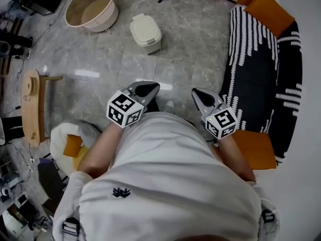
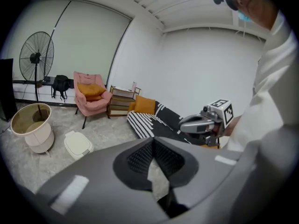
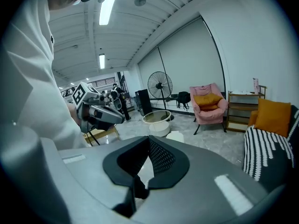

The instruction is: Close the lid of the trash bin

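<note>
1. You are holding the left gripper (image 1: pixel 145 90) and the right gripper (image 1: pixel 203 99) close in front of your body, both pointing forward and a little downward. Each one's jaws are pressed together, with nothing between them.
2. The trash bin (image 1: pixel 145 32) is sitting on the floor well ahead of both tips, slightly toward the left gripper's side and near the round beige tub (image 1: pixel 93 6).
3. Its lid (image 1: pixel 144 27) is appearing to lie flat on the body already. From this far off a small gap cannot be ruled out, so you are probably checking it, not swinging it down.
4. If you are going in, you are better off leading with the left gripper, since the bin is lying more nearly in line with it. The closed jaws are serving well as one blunt pusher, so there is no need to spread them.
5. You are aiming to come down from above onto the middle of the lid and to press straight down, not forward. The bin is looking small and light, so a slanted push is likely sliding or tipping it.
</note>
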Motion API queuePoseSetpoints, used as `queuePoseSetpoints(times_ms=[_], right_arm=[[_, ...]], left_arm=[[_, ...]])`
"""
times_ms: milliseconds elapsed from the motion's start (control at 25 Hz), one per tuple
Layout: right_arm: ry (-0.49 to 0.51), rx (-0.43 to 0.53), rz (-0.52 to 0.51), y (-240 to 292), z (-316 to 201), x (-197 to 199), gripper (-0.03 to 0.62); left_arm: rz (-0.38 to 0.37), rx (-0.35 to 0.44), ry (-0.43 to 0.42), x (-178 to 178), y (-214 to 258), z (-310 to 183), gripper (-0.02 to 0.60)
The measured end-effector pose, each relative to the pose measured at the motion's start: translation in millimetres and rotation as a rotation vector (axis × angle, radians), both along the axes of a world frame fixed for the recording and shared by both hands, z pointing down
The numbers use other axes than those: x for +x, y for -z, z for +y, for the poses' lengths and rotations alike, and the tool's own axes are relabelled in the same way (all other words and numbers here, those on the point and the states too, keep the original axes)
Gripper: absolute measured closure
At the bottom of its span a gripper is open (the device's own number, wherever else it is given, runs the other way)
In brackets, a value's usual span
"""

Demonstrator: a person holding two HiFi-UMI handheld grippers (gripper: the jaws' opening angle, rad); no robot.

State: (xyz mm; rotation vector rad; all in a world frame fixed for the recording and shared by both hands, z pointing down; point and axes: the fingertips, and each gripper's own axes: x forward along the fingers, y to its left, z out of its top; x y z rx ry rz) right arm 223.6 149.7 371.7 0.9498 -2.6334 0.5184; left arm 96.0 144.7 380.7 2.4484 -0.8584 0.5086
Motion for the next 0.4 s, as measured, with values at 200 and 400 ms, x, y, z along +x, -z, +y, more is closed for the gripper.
queuePoseSetpoints(times_ms=[200, 400], right_arm=[[-0.002, -0.006, 0.009, -3, -9, -9, 0.591], [-0.003, 0.001, 0.011, 1, -24, -31, 0.591]], left_arm=[[0.007, -0.001, -0.008, -6, -1, -8, 0.525], [0.016, 0.007, -0.008, -23, 2, -23, 0.525]])
